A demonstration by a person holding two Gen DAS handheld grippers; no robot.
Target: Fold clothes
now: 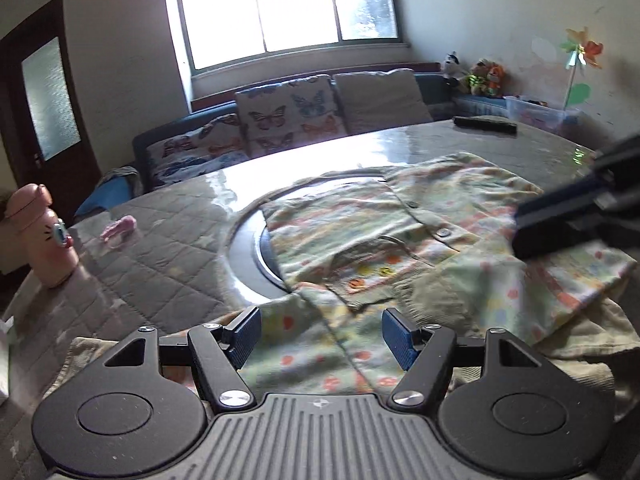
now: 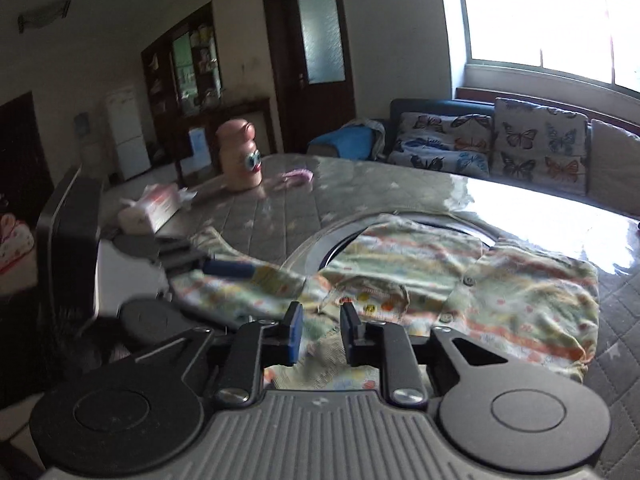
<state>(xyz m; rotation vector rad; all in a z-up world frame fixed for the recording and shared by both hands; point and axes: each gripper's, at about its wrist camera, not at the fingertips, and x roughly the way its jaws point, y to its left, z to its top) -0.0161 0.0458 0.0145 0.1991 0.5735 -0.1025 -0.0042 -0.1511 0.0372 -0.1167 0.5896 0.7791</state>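
1. a bright window (image 1: pixel 288 4) glares straight ahead of the left claw.
2. below it, a dark sofa (image 1: pixel 184 136) carries butterfly cushions (image 1: pixel 286 114).
3. a dark door (image 2: pixel 310 52) with a frosted pane stands ahead-left of the right claw.
4. a white fridge (image 2: pixel 128 132) stands further left.

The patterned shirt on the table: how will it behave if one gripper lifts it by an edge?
The patterned shirt lies wrinkled and draped, so it will probably sag limply. It looks thin, likely light. The glossy table may let it slide.
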